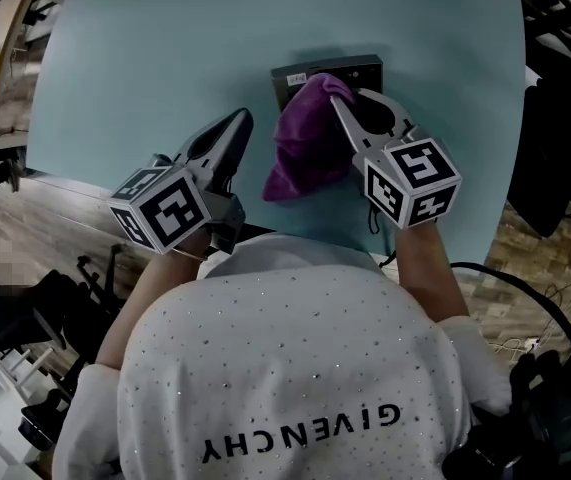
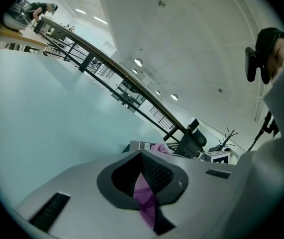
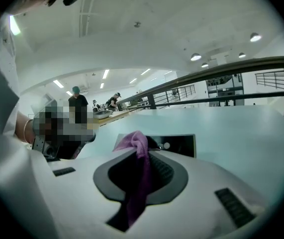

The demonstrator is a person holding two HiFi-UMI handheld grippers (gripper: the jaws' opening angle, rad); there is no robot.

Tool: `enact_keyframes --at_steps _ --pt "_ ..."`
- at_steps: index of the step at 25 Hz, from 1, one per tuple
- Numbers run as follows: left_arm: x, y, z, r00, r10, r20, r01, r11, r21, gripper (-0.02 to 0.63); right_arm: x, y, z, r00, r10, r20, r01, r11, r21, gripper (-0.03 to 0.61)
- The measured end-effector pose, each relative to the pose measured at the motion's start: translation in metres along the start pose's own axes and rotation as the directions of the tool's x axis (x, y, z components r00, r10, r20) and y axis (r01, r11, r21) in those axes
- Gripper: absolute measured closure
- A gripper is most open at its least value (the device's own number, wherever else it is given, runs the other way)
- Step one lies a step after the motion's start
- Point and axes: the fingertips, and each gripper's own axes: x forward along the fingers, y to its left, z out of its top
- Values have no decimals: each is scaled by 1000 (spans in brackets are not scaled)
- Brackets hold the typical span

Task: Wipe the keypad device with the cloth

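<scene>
In the head view the device (image 1: pixel 327 73) lies right of the tabletop's (image 1: pixel 135 78) middle, its near edge overlapped by the cloth (image 1: pixel 305 148), which hangs from the right hand-held gripper (image 1: pixel 340 103). The left hand-held gripper (image 1: pixel 243 120) is just beside the cloth but apart from it, with bare tabletop to the left and far edges. In the left gripper view the jaws meet at their tips, with purple showing through the slit behind them. In the right gripper view the jaws are clamped on a fold of cloth, and the device is just beyond.

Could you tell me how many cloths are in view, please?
1. The purple cloth is pinched in the right gripper, over the near edge of the keypad device; none other shows.
</scene>
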Motion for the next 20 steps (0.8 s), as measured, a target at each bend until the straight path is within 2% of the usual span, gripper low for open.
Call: enact_keyframes --at_steps 4,9,14,20 --pt "1 5 0 1000 10 6 -10 1000 -10 612 -8 -16 2 999 -27 22 28 999 -29 548" --pt "3 7 -3 1000 23 2 -23 1000 -17 612 -14 -24 1 999 -42 30 42 999 -7 548" --pt "4 4 -3 1000 13 0 -13 1000 -16 612 -26 -41 4 993 -109 55 112 992 -59 548" --pt "11 1 -7 1000 4 -2 -4 1000 -26 612 -34 -65 -1 986 -159 48 161 986 -38 548"
